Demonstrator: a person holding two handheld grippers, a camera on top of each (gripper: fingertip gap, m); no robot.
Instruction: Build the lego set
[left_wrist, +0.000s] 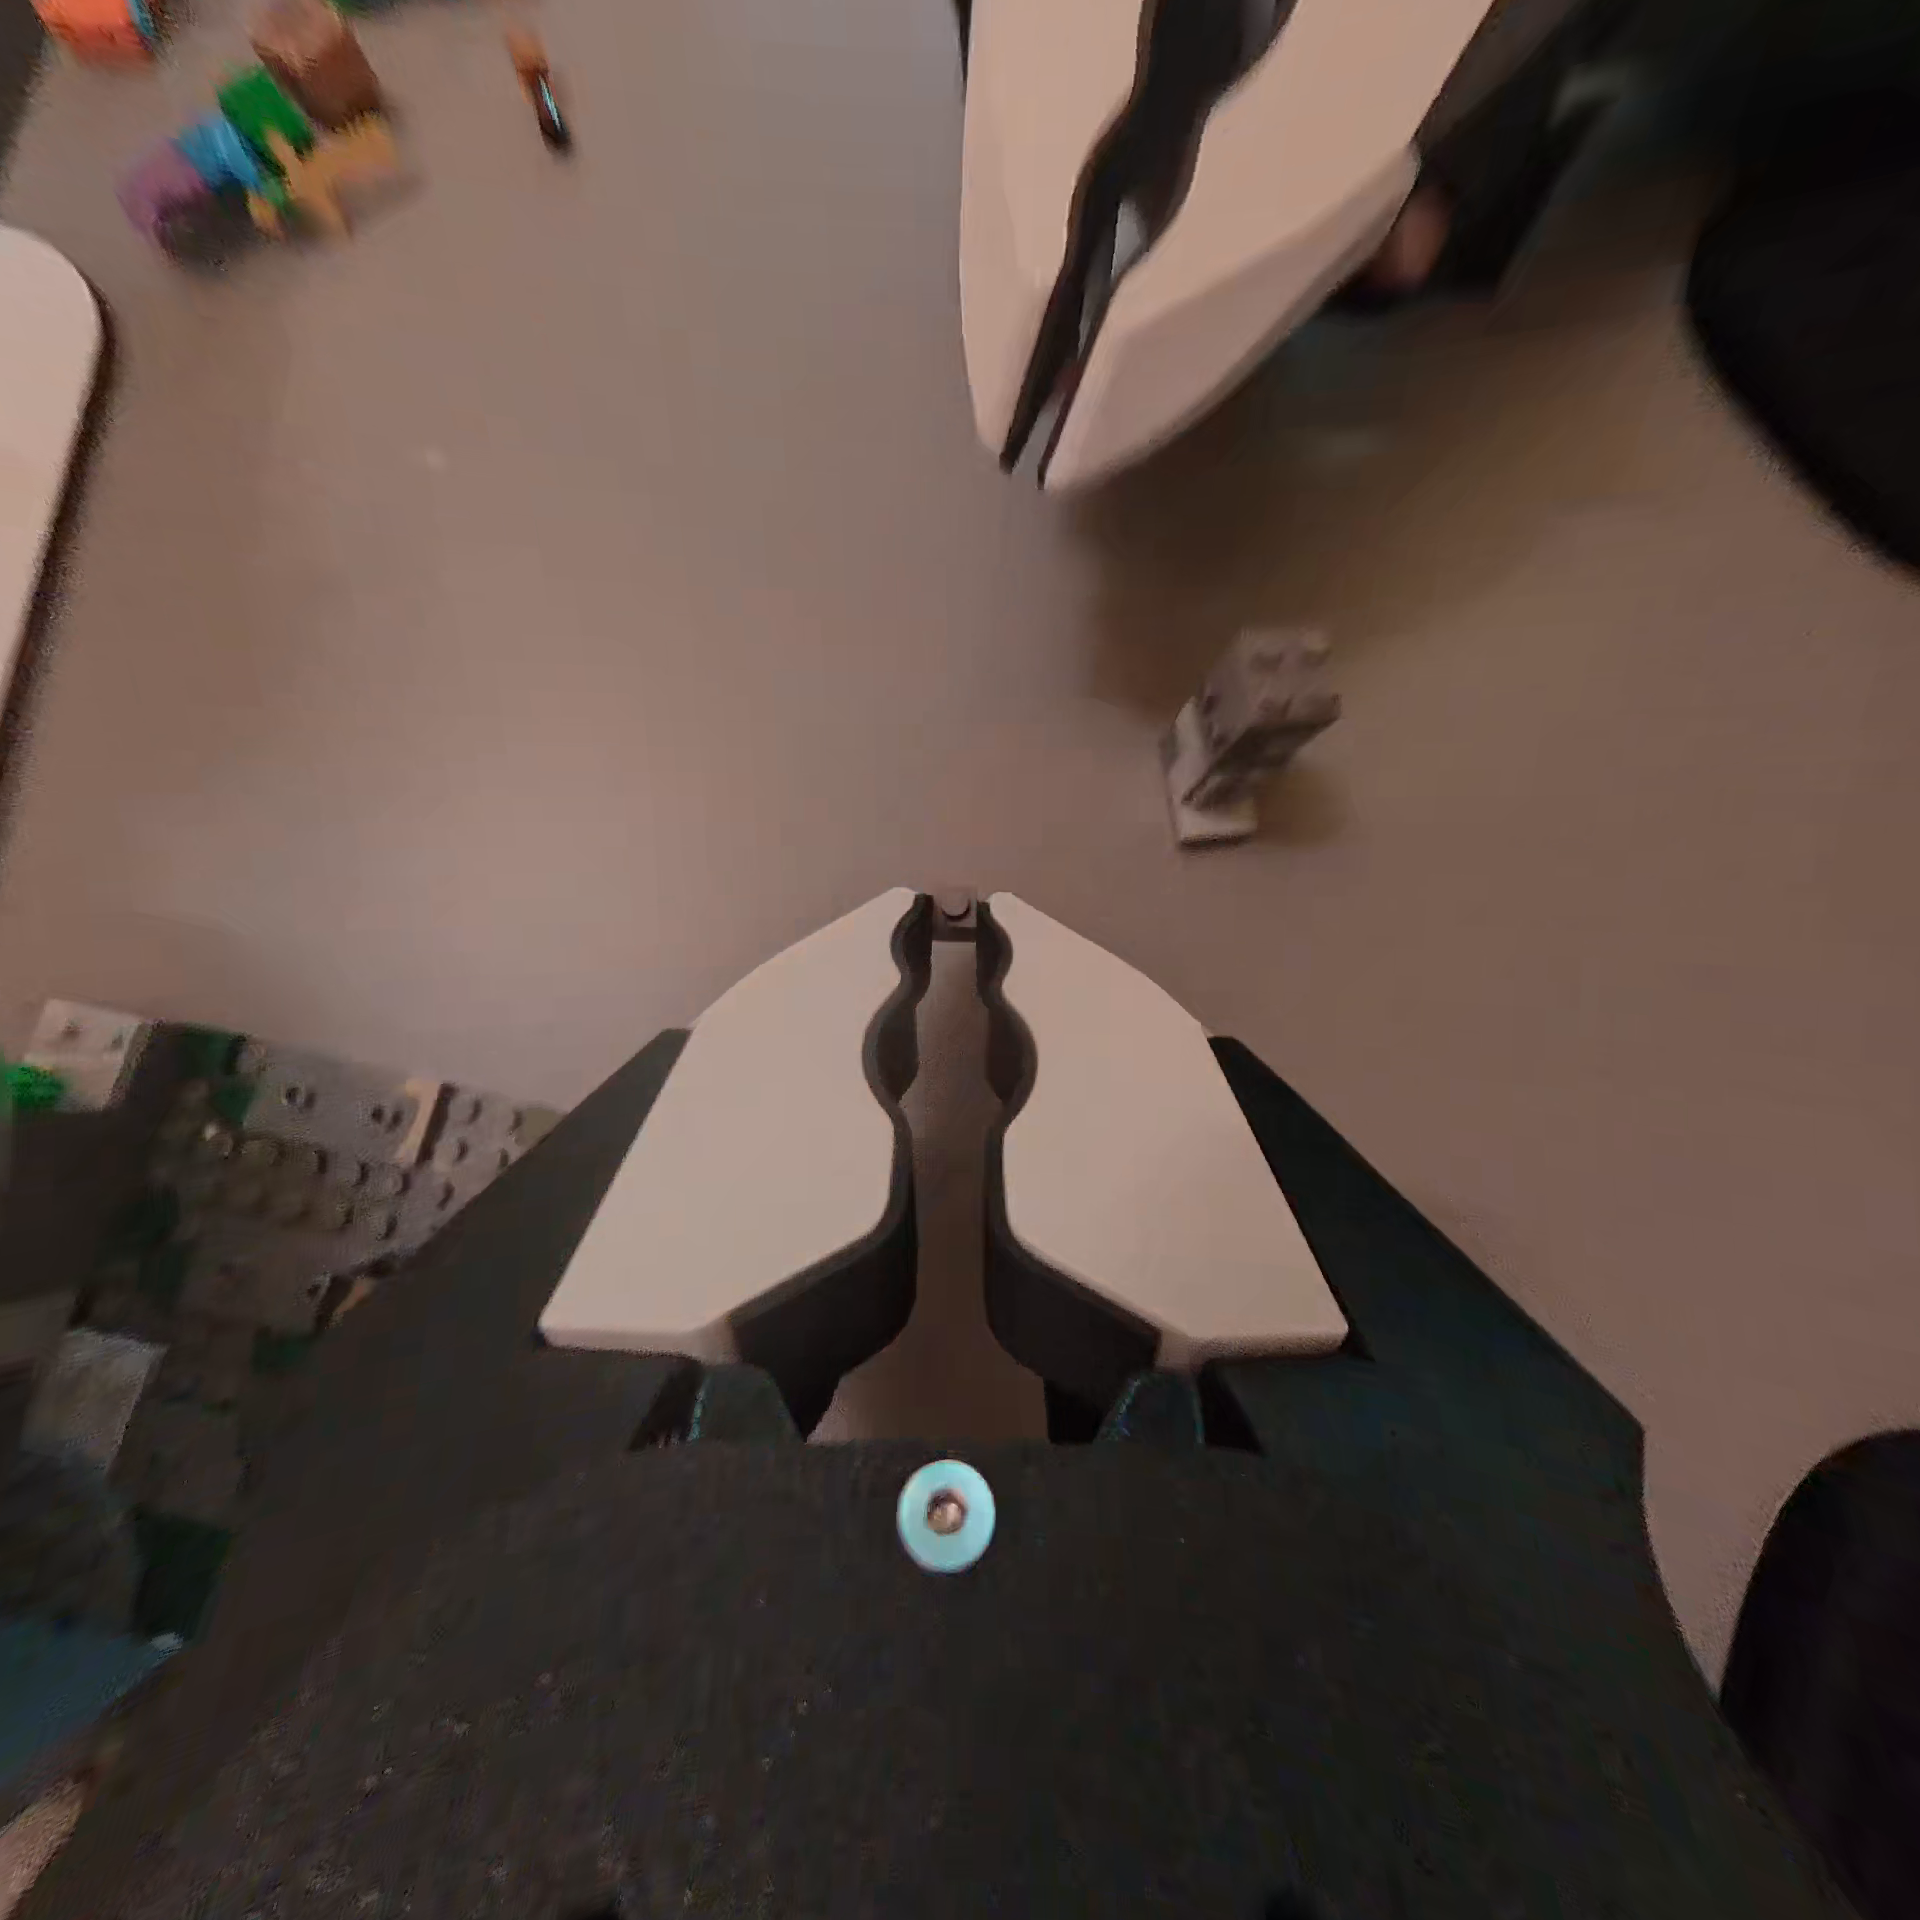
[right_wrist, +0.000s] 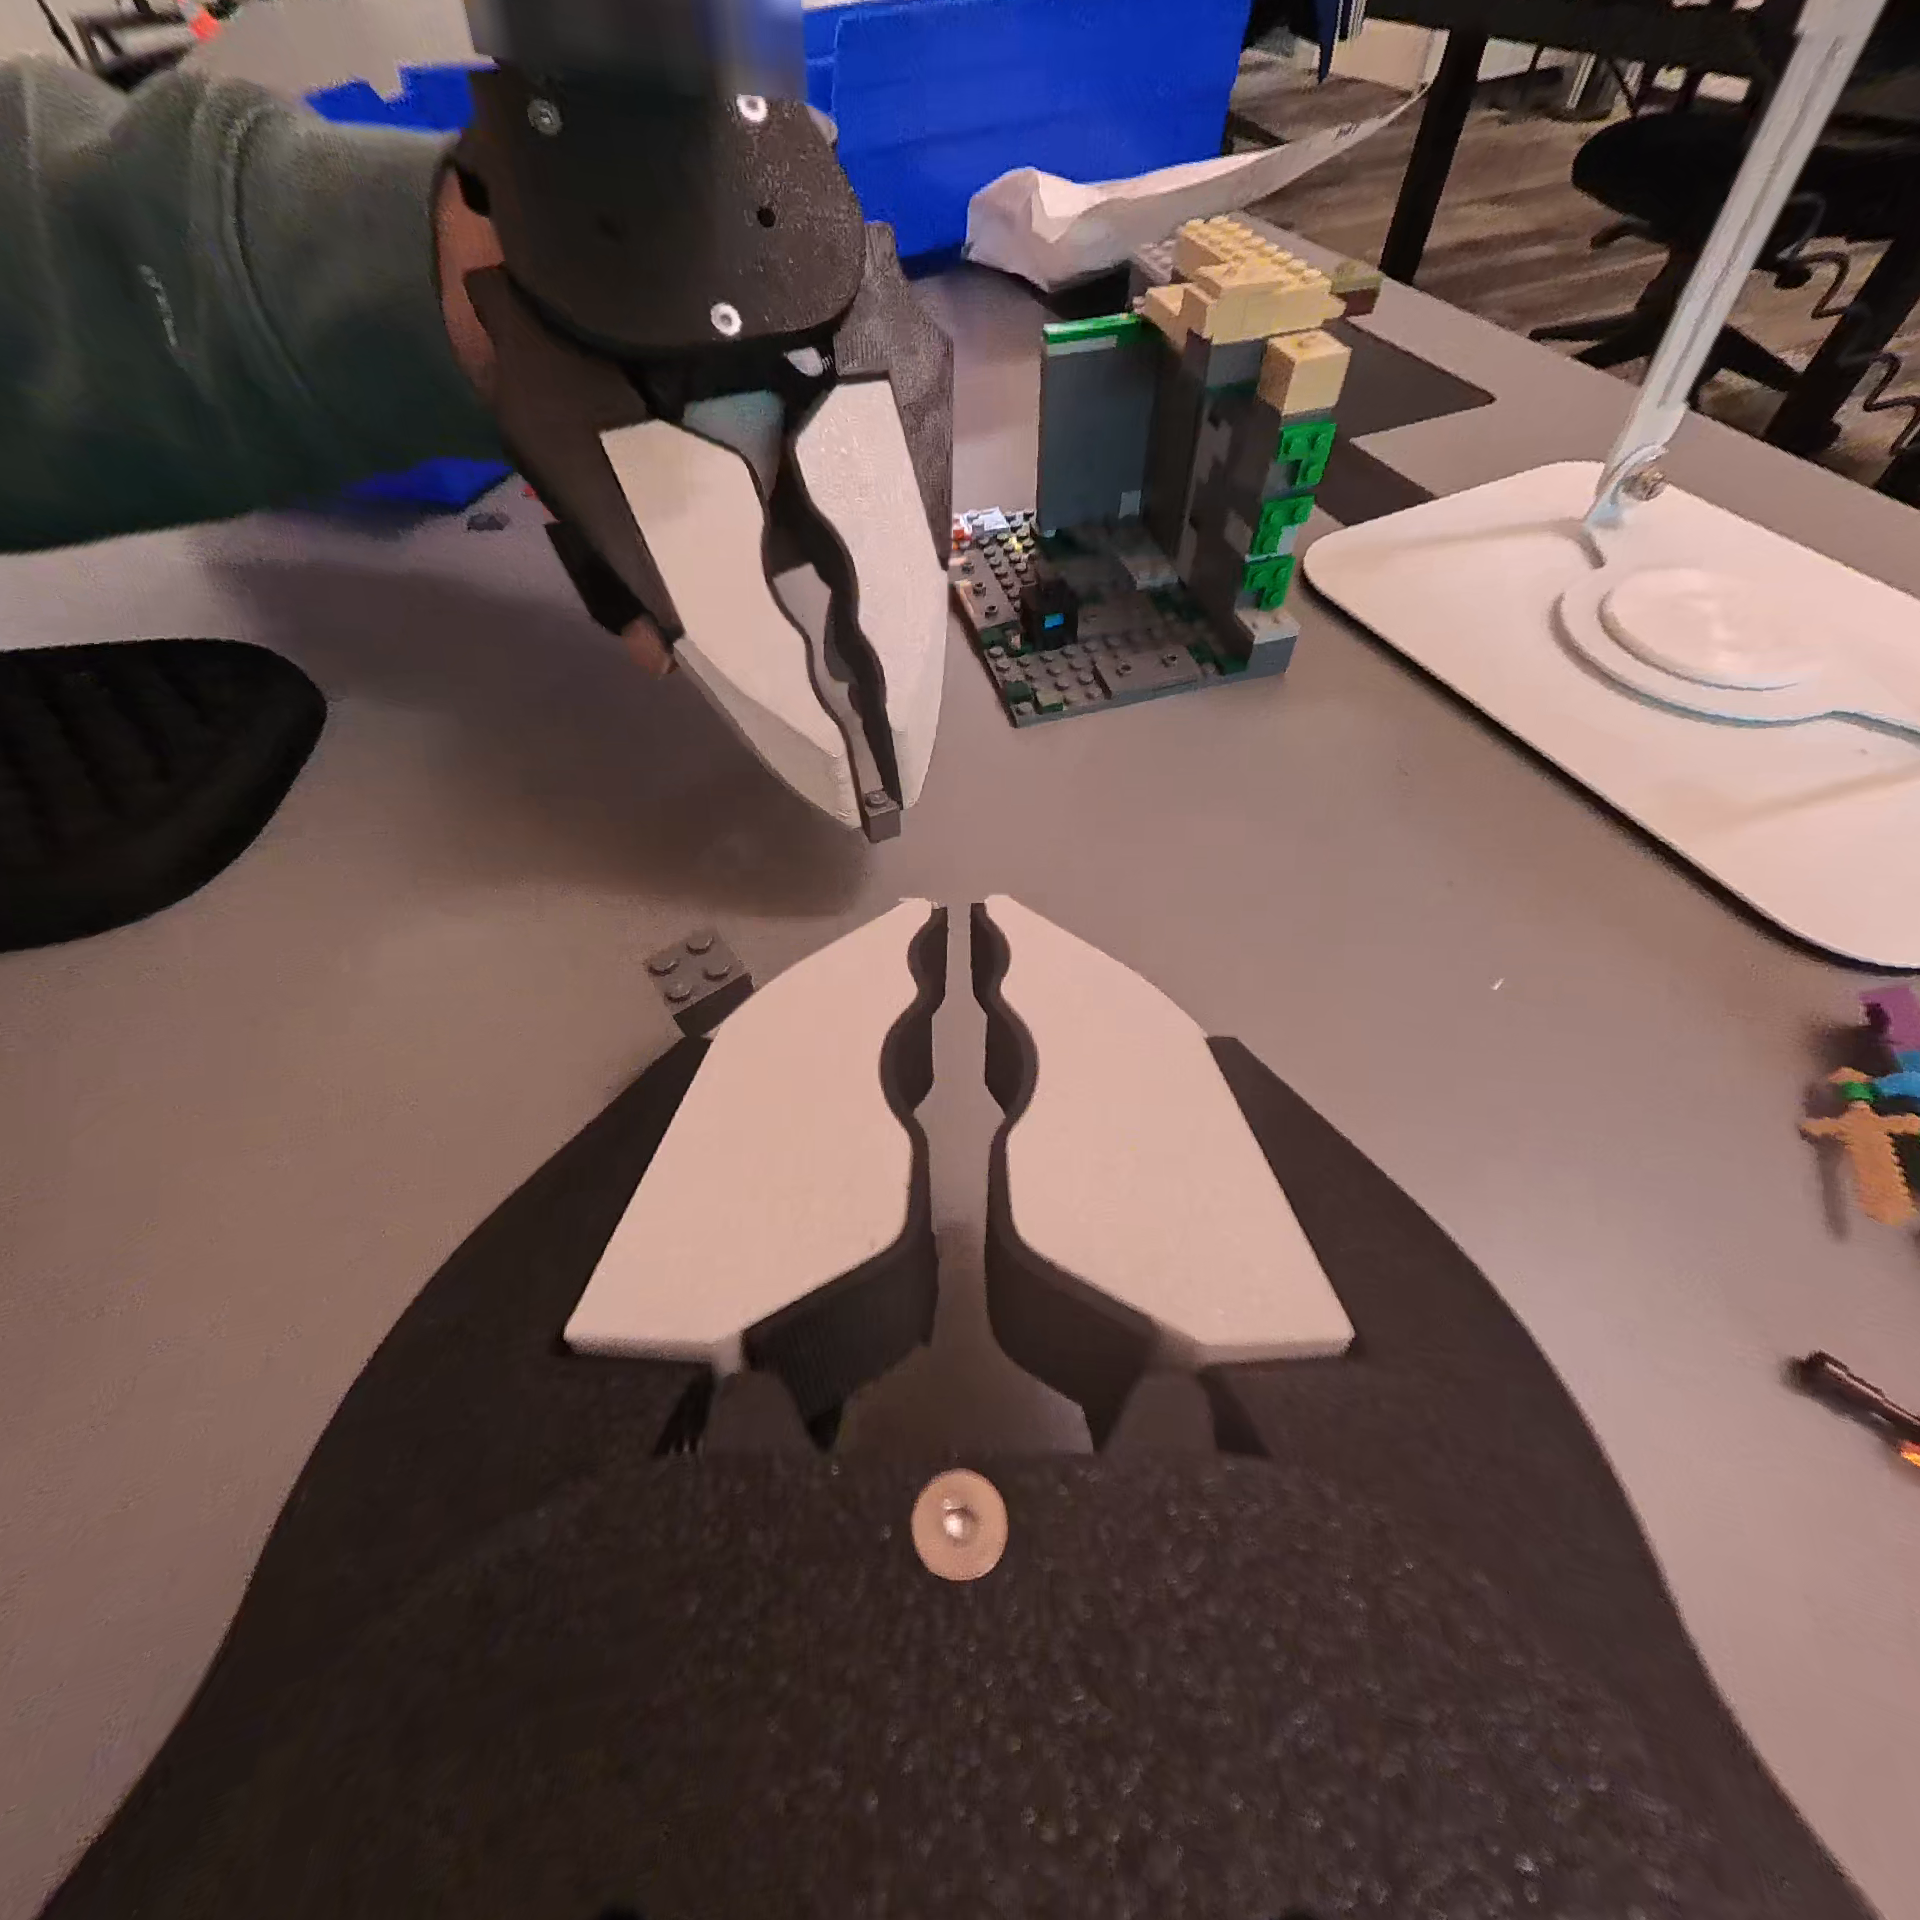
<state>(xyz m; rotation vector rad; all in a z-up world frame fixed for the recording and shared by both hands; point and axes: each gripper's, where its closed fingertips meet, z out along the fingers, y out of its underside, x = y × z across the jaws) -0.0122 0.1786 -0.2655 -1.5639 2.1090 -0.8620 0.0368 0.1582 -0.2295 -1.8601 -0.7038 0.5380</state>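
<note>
Left gripper (right_wrist: 878, 816) clamps tiny grey brick (right_wrist: 880, 818) near the build (right_wrist: 1153, 540); right gripper (right_wrist: 959, 906) jaws nearly together, empty; shallow pinch risks dropping.

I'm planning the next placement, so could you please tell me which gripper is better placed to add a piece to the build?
Left gripper: probably, as its jaws already pinch a small dark grey single-stud brick, while the right gripper holds nothing.
</note>
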